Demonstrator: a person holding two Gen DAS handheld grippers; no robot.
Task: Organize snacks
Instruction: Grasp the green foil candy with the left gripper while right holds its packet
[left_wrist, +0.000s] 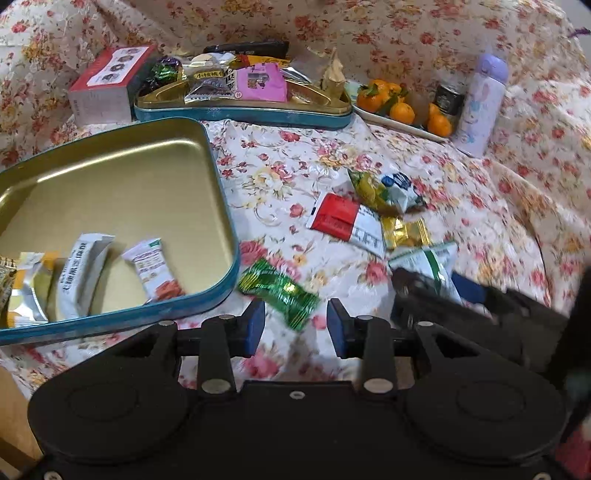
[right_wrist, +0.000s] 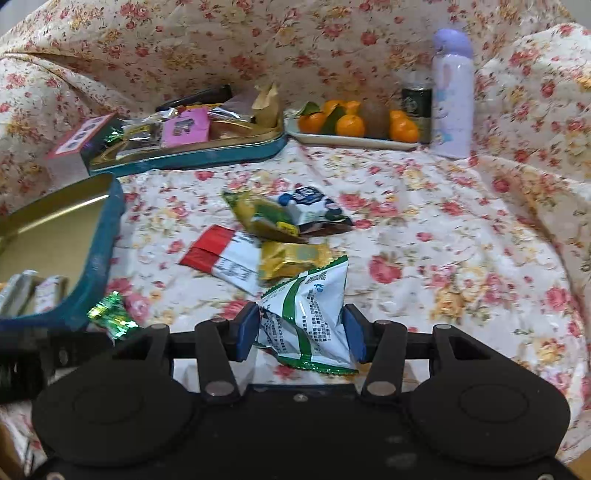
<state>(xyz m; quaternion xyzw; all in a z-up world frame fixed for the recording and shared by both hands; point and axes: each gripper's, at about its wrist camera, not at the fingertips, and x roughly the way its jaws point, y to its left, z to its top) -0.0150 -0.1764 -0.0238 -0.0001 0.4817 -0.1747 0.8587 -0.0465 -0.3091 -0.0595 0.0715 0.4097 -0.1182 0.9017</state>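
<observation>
My right gripper (right_wrist: 301, 334) is shut on a white-and-green snack packet (right_wrist: 308, 317), held just above the cloth; the packet also shows in the left wrist view (left_wrist: 428, 264). My left gripper (left_wrist: 295, 325) is open, its fingers on either side of a shiny green candy wrapper (left_wrist: 279, 290) that lies on the cloth. A gold-lined blue tin (left_wrist: 122, 177) to the left holds several snack bars (left_wrist: 83, 273). Loose snacks lie ahead: a red-and-white packet (right_wrist: 221, 258), a gold packet (right_wrist: 291, 258), a yellow-green packet (right_wrist: 258, 216) and a blue-and-white packet (right_wrist: 314, 206).
A second blue tin (left_wrist: 240, 114) at the back is full of mixed snacks. A red-topped box (left_wrist: 107, 85) stands to its left. A white plate (right_wrist: 354, 140) of oranges, a dark jar (right_wrist: 415, 107) and a lilac bottle (right_wrist: 452, 92) stand at the back right. Flowered cloth covers everything.
</observation>
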